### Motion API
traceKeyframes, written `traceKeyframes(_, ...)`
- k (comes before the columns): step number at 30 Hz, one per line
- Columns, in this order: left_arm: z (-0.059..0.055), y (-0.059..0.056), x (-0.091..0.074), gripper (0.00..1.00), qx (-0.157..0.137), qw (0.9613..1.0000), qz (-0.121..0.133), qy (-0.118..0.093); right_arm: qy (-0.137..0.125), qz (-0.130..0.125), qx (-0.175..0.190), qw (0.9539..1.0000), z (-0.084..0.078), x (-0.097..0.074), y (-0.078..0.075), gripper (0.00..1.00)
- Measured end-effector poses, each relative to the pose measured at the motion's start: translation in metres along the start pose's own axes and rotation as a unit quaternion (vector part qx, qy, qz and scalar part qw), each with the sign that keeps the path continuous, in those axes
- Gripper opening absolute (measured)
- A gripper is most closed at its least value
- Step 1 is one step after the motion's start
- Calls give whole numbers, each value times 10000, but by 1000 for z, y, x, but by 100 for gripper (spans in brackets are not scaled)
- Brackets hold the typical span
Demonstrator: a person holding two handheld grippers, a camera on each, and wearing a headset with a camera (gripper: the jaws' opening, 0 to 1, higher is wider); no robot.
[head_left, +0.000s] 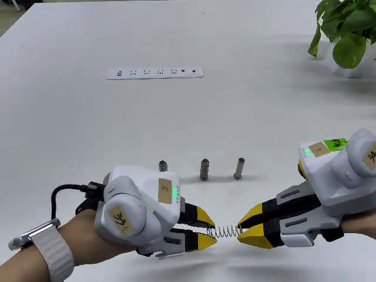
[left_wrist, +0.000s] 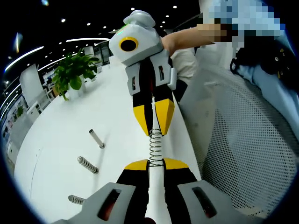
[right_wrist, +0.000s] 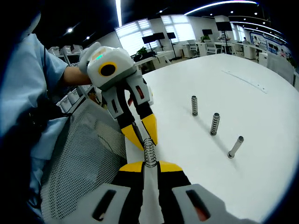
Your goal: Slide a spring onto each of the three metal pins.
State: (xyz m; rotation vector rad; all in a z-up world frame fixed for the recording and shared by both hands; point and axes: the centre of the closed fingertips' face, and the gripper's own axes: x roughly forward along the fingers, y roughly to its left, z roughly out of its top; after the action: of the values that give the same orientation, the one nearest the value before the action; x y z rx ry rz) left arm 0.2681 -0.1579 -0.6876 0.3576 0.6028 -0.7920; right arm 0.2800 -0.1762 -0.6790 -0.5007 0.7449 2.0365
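While Both Grippers Share One Spring

While the white table [head_left: 88, 135] spreads wide, the left gripper [head_left: 212, 232] and right gripper [head_left: 242, 230] meet tip to tip near its front edge. Behind them stand three metal pins (upright, in a row). The left pin [head_left: 163, 166] and middle pin [head_left: 204, 169] wear springs, while the right pin [head_left: 239, 168] is bare. Each gripper's jaws clamp one end of a loose spring [head_left: 224, 231], held level between them.

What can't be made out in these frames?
Head view: print on paper strip, too small.
Head view: plant, cut off by edge.
Head view: spring ends, hidden in jaws of left gripper and right gripper.
Left gripper view: nearest pin, base behind gripper body.
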Motion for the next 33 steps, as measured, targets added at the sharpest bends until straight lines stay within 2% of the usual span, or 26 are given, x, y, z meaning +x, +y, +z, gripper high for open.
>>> traceKeyframes(3, 0, 0, 1, 10, -89, 10000, 16, -30, 30, -46, -43, 10000, 1, -1, 1, 12)
traceKeyframes(16, 4, 2, 9, 10, -516, 9986, 93, -77, 200, -374, -669, 9969, 22, -6, 5, 12)
traceKeyframes(23, 8, 3, 13, 10, -641, 9977, 145, -140, 216, -415, -885, 9950, 32, -4, 9, 12)
traceKeyframes(33, 8, 1, 16, 9, -702, 9972, 159, -179, 461, -418, -1044, 9926, 29, -4, 10, 11)
